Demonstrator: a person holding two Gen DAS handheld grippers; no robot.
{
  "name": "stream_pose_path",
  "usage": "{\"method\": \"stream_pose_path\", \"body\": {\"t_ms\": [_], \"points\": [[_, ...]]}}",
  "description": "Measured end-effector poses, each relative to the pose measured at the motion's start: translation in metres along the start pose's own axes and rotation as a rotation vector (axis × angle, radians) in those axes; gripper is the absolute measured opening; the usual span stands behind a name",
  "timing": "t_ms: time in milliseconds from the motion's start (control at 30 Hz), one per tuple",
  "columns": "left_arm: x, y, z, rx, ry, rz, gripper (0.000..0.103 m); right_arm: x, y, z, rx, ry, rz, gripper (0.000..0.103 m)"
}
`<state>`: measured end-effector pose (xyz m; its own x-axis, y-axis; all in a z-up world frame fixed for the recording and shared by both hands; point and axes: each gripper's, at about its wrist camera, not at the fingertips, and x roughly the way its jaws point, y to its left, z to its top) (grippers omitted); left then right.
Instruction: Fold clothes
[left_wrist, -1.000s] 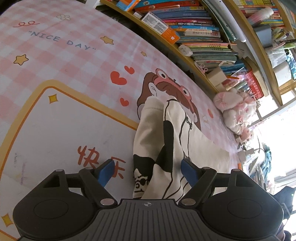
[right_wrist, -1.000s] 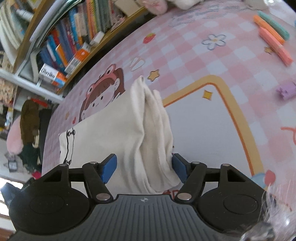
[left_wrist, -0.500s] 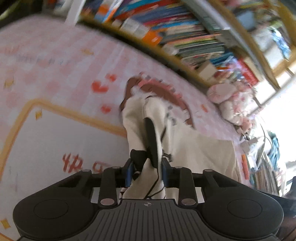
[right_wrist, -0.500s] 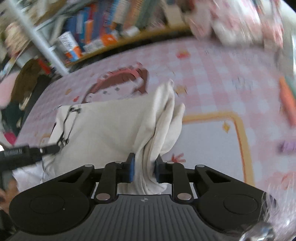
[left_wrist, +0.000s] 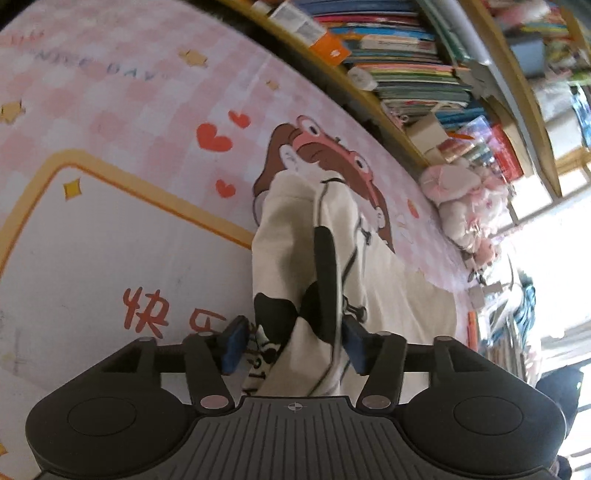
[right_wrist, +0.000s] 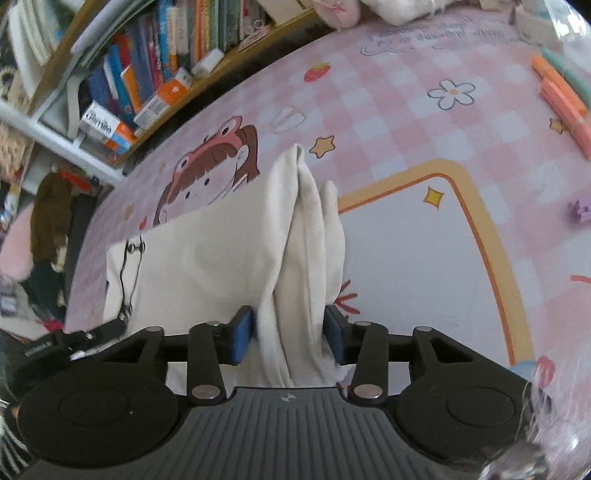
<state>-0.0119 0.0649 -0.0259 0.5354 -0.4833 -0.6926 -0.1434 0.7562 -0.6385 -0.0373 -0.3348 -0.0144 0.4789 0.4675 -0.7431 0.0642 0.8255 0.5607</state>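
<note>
Cream garment (left_wrist: 295, 236) runs lengthwise straight ahead of both grippers; a bunched ridge sits between the opening jaws of left gripper (left_wrist: 293, 341) and right gripper (right_wrist: 289, 334), pads apparently just clear.

Garment (left_wrist: 295, 229) on mat (left_wrist: 110, 229); bookshelf (left_wrist: 406, 74) behind.

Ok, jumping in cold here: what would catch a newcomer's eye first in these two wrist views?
The cream garment bunched into a ridge between each gripper's blue-padded jaws, which are opening around it: left gripper on the black-printed end, right gripper on the plain end. Beneath lies the pink checked mat with its cartoon girl, and crammed bookshelves behind.
</note>
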Motion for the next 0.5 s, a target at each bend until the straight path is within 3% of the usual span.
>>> {"method": "stream_pose_path", "body": {"t_ms": [100, 133, 167, 300, 333, 500], "points": [[0.005, -0.004, -0.002, -0.008, -0.018, -0.009, 0.052, 0.002, 0.003, 0.003, -0.015, 0.010, 0.003, 0.038], [0.007, -0.009, -0.004, 0.017, -0.020, 0.007, 0.040, 0.004, 0.007, 0.002, -0.035, 0.015, -0.006, 0.029], [0.008, -0.014, -0.006, 0.044, -0.019, 0.023, 0.035, 0.005, 0.012, 0.001, -0.067, 0.011, -0.018, 0.025], [-0.001, -0.027, -0.012, 0.121, -0.054, 0.045, 0.026, -0.007, 0.057, -0.019, -0.429, -0.104, -0.128, 0.018], [-0.003, -0.028, -0.012, 0.134, -0.059, 0.049, 0.026, -0.009, 0.059, -0.022, -0.450, -0.112, -0.129, 0.018], [-0.003, -0.018, -0.007, 0.102, -0.029, 0.029, 0.031, -0.006, 0.037, -0.014, -0.288, -0.066, -0.081, 0.021]]}}
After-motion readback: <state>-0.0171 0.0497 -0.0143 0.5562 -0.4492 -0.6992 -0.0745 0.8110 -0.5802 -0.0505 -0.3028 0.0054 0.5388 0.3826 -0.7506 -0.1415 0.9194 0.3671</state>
